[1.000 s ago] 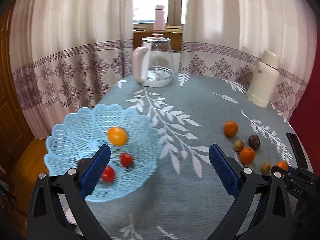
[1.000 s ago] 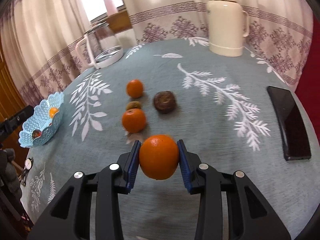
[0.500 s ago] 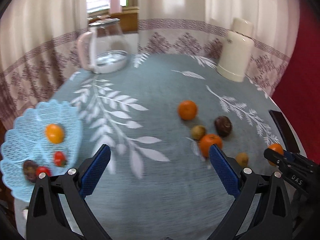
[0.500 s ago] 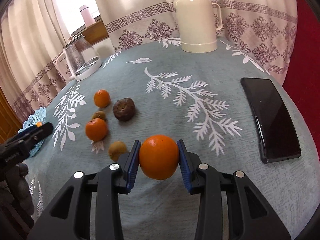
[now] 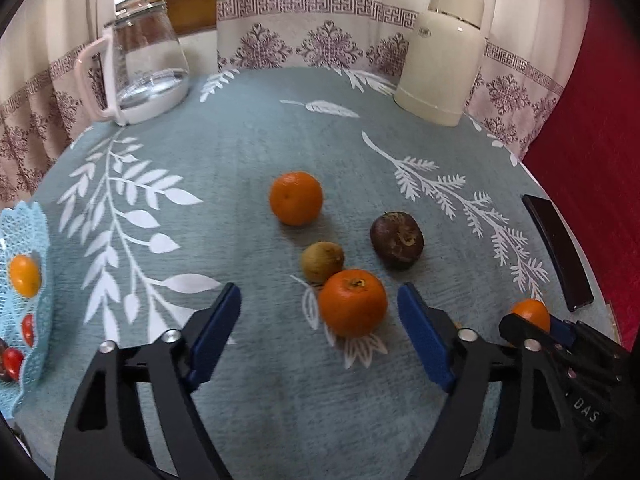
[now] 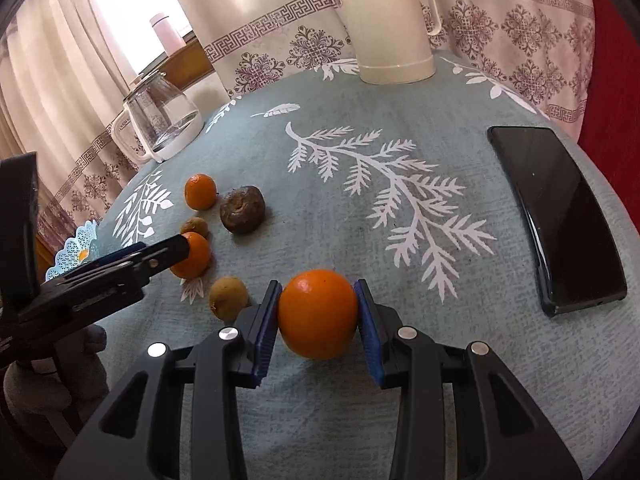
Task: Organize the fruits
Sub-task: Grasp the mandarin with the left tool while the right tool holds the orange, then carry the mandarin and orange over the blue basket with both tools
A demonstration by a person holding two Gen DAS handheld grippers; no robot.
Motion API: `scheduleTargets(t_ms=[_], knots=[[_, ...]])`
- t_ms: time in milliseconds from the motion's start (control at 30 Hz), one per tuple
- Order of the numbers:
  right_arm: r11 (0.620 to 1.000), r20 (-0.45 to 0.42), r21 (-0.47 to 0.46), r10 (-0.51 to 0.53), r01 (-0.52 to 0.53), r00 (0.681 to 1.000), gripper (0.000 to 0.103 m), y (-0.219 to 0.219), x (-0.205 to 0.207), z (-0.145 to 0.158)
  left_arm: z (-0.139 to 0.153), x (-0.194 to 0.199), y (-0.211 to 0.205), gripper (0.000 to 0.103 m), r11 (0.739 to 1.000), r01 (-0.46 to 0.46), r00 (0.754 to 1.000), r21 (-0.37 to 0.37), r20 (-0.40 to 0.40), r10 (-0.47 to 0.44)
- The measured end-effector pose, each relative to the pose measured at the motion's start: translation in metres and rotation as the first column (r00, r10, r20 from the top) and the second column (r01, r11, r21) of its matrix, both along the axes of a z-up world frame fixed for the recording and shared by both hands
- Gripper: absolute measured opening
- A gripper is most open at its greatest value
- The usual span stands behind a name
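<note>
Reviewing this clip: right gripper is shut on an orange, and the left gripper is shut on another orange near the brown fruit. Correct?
Not quite. The left gripper is open, its jaws spread either side of an orange on the tablecloth, as the left wrist view shows. The right gripper is indeed shut on its held orange.

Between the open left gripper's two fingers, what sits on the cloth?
In the left wrist view, one orange sits between the left gripper's fingers, untouched by either; a small brownish fruit lies just beyond it.
</note>
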State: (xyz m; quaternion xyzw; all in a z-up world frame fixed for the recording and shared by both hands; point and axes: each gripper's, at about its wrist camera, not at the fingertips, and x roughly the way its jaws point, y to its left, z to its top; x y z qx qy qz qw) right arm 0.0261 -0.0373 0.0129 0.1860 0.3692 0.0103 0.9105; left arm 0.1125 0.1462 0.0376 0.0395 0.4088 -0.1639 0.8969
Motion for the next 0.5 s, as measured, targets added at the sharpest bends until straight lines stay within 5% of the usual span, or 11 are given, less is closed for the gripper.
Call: scheduleTargets(t_ms=[167, 333, 500], knots=[[1.000, -0.003, -0.002, 0.001, -0.001, 1.000, 0.037, 0.001, 0.000, -0.001, -0.007, 0.005, -0.005, 0.063, 0.999, 0.022, 0.999, -0.030, -0.027, -0.023], [1.000, -0.005, -0.002, 0.003, -0.003, 1.000, 0.037, 0.000, 0.001, -0.001, -0.012, 0.008, -0.009, 0.042, 0.997, 0.048, 0.997, -0.055, -0.059, -0.052], [1.000, -0.004, -0.001, 0.002, -0.002, 1.000, 0.037, 0.001, 0.001, -0.001, -0.013, 0.006, -0.008, 0.041, 0.996, 0.050, 0.996, -0.077, -0.065, -0.055]])
